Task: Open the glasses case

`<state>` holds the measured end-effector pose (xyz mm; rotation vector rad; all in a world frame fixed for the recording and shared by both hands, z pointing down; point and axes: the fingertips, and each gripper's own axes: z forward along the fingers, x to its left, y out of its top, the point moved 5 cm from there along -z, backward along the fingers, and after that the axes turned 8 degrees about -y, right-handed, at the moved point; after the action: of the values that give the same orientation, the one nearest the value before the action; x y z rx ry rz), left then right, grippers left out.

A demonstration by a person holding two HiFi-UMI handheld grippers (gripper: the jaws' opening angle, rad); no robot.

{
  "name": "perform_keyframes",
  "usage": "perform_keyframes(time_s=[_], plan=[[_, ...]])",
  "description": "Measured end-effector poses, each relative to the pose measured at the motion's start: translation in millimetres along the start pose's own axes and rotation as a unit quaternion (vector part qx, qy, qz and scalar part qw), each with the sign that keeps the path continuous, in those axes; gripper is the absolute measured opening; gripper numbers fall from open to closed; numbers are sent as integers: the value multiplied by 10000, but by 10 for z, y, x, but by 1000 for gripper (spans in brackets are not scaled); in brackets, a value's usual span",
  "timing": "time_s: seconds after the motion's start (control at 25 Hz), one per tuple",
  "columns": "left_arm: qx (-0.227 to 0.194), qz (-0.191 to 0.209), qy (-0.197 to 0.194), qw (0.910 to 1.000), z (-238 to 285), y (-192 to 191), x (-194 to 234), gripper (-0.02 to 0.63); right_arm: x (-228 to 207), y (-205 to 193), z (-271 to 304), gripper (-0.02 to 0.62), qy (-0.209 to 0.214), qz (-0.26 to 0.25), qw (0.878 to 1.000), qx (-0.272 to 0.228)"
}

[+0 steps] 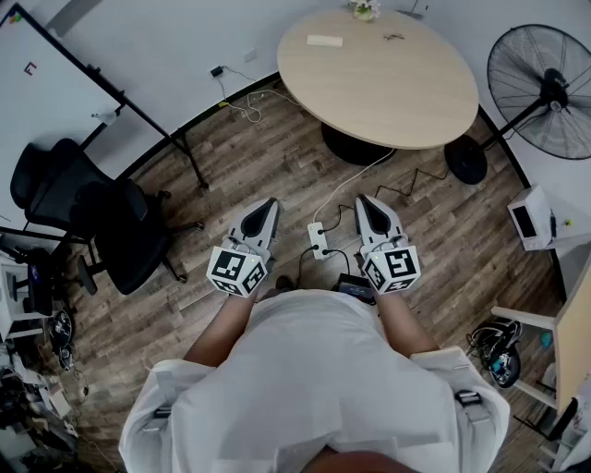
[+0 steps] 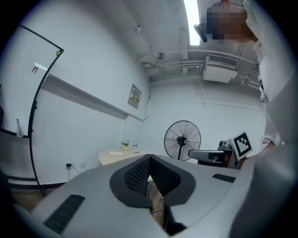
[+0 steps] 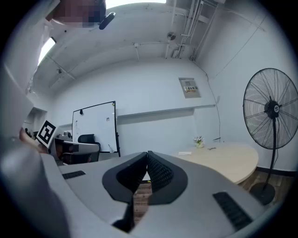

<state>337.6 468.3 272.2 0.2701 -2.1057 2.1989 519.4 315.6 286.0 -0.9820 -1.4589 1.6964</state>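
Note:
A pale, flat case-like object [image 1: 325, 41] lies on the far side of the round wooden table [image 1: 397, 92]; it also shows small in the left gripper view [image 2: 115, 153] and the right gripper view [image 3: 185, 153]. A small dark item [image 1: 394, 37] lies near it, too small to identify. My left gripper [image 1: 267, 205] and right gripper [image 1: 365, 201] are held close to my body above the floor, well short of the table. Both point toward it. The left gripper [image 2: 150, 158] and the right gripper [image 3: 148, 153] have their jaws closed tip to tip with nothing between them.
A standing fan [image 1: 545, 92] is at the right of the table. An office chair [image 1: 92, 217] and a whiteboard stand [image 1: 120, 102] are at the left. A power strip [image 1: 319, 240] and cables lie on the wood floor ahead. A small plant [image 1: 365, 9] stands on the table's far edge.

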Motion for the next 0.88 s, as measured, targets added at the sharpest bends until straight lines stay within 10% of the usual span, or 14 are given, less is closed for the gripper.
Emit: perform_keyframes(time_s=[0.88], plan=[[-96, 14, -516, 9986, -636, 32, 630, 12, 784, -41, 157, 26, -184, -140, 9997, -34]])
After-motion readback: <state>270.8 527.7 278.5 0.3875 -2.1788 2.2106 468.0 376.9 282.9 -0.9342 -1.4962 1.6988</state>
